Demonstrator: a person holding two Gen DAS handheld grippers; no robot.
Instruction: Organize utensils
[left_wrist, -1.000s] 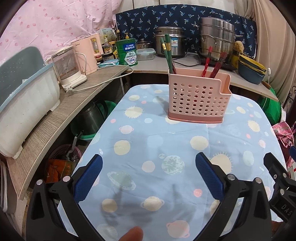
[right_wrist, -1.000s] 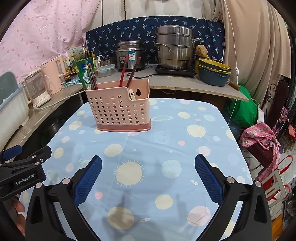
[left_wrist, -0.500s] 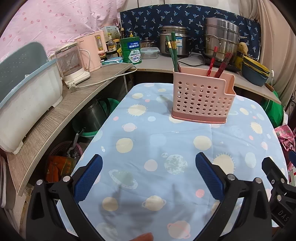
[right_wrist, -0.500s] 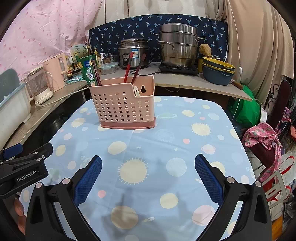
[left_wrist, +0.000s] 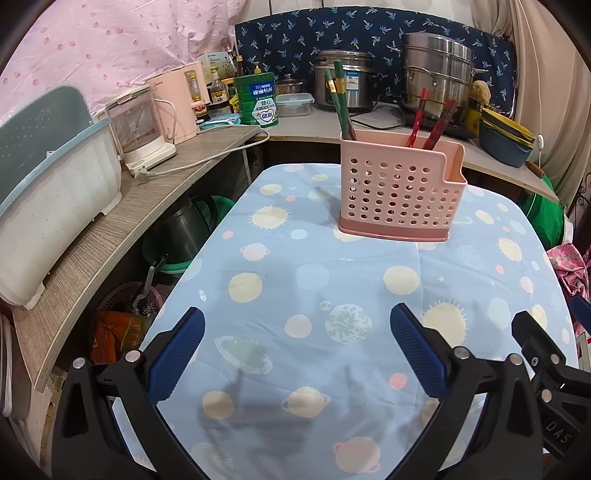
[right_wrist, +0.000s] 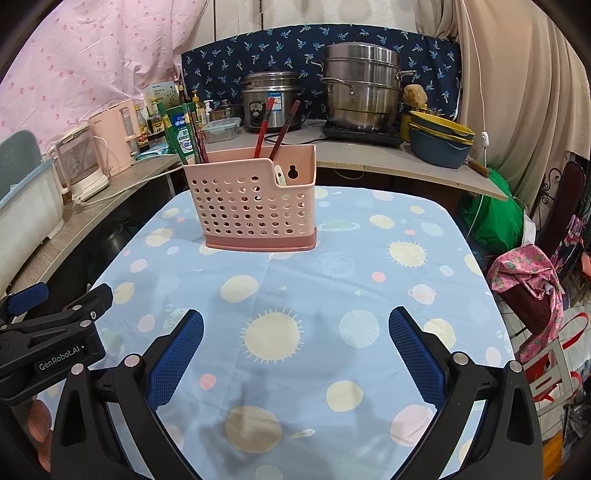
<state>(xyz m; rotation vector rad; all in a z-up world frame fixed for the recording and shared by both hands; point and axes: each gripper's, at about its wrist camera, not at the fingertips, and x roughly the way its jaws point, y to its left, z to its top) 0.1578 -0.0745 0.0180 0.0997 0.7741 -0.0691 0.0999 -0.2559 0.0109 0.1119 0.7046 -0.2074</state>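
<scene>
We see a pink dotted wall sheet (left_wrist: 110, 40), a navy leaf-print backsplash cloth (left_wrist: 295, 33), a curved wooden counter (left_wrist: 122, 218) and beige curtains (right_wrist: 517, 92).

We see our left gripper (left_wrist: 295, 350) and right gripper (right_wrist: 295, 350): black frames, silver screws, ribbed blue pads (right_wrist: 177, 354); white "GenRobot.AI" lettering at nine o'clock.

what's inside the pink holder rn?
Pink holder contains green chopsticks, red chopsticks, and a pale utensil tip in the low compartment. Lower ends and the bottom are hidden by its wall.
</scene>
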